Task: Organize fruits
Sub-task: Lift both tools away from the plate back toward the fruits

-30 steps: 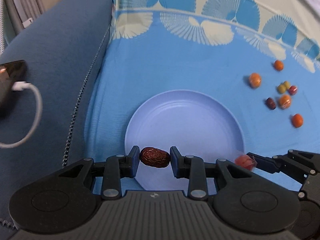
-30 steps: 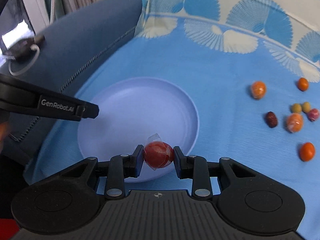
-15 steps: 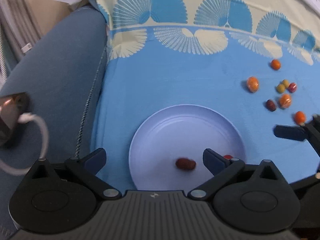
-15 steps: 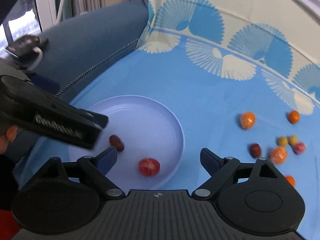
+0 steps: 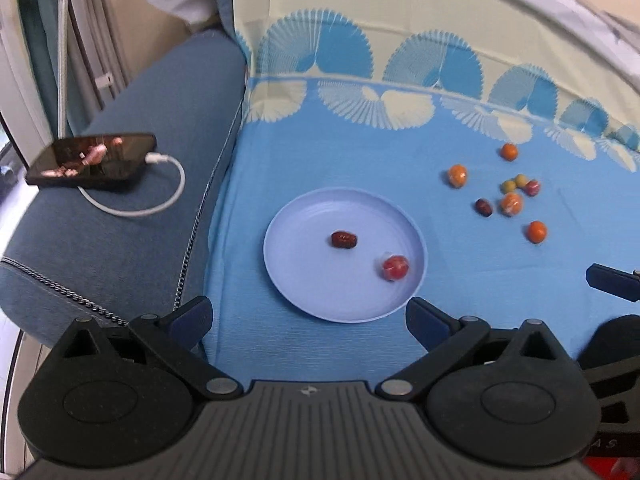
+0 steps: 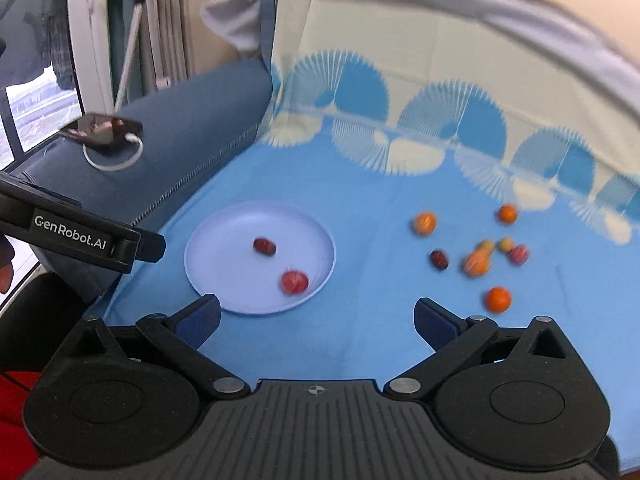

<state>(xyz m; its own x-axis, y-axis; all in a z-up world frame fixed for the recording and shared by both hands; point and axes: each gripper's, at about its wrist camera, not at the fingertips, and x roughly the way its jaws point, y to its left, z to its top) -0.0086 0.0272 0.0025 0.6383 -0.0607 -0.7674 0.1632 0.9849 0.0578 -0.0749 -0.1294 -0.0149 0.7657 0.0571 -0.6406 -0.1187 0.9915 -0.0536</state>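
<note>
A lilac plate (image 5: 304, 276) (image 6: 224, 258) lies on the blue cloth. In it rest a dark red date (image 5: 344, 239) (image 6: 264, 246) and a red wrapped fruit (image 5: 395, 267) (image 6: 294, 281). My left gripper (image 5: 308, 312) hangs open above the plate's near edge, holding nothing. My right gripper (image 6: 317, 310) hovers right of the plate, its jaws opening with nothing between them. Several loose fruits lie to the right: oranges (image 5: 457, 175) (image 6: 498, 299), another date (image 5: 483, 207) (image 6: 439, 259), green ones (image 5: 514, 183) and a red one (image 5: 532, 187).
A phone (image 5: 92, 160) (image 6: 104, 128) with a white cable lies on the blue sofa arm (image 5: 140, 240) at left. The fan-patterned cloth (image 5: 360, 60) rises up behind. Curtains and a window stand at far left.
Both grippers opened and dropped the date and the red wrapped fruit into the plate, then pulled up and back. The plate now looks smaller and farther away.
</note>
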